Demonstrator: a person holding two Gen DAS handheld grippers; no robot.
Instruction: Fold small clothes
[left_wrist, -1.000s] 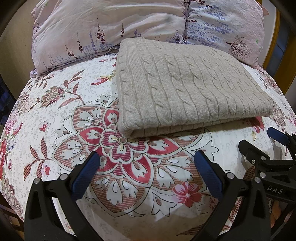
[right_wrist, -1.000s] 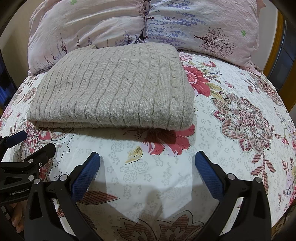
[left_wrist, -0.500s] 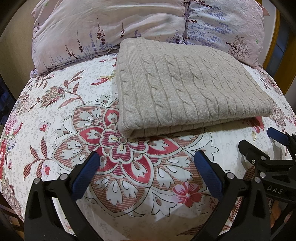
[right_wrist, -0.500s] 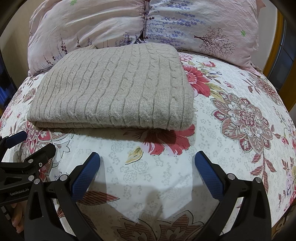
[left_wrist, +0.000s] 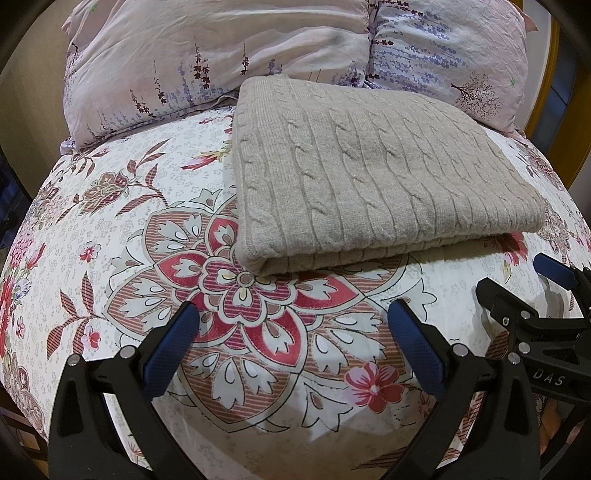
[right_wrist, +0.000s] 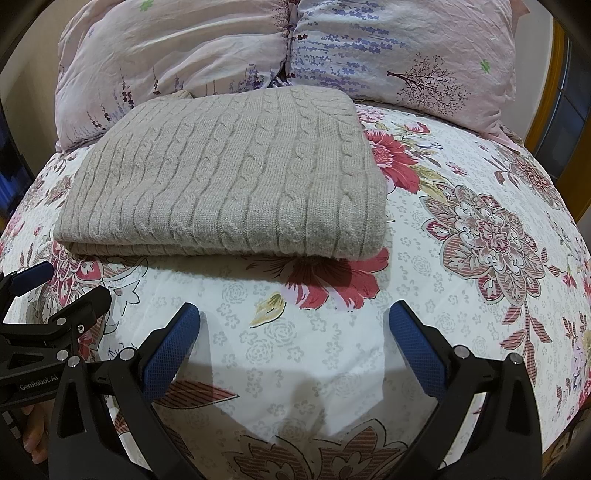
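A beige cable-knit sweater (left_wrist: 369, 177) lies folded into a neat rectangle on the floral bedsheet (left_wrist: 129, 258), its far edge near the pillows. It also shows in the right wrist view (right_wrist: 229, 184). My left gripper (left_wrist: 291, 332) is open and empty, hovering over the sheet a little in front of the sweater's near left corner. My right gripper (right_wrist: 295, 332) is open and empty, in front of the sweater's near right corner. Each gripper shows at the edge of the other's view: the right one (left_wrist: 524, 295), the left one (right_wrist: 55, 295).
Two pale pink floral pillows (left_wrist: 221, 55) (right_wrist: 406, 48) lean at the head of the bed behind the sweater. A yellow wooden frame (right_wrist: 554, 74) stands at the far right. The bed's edges curve away left and right.
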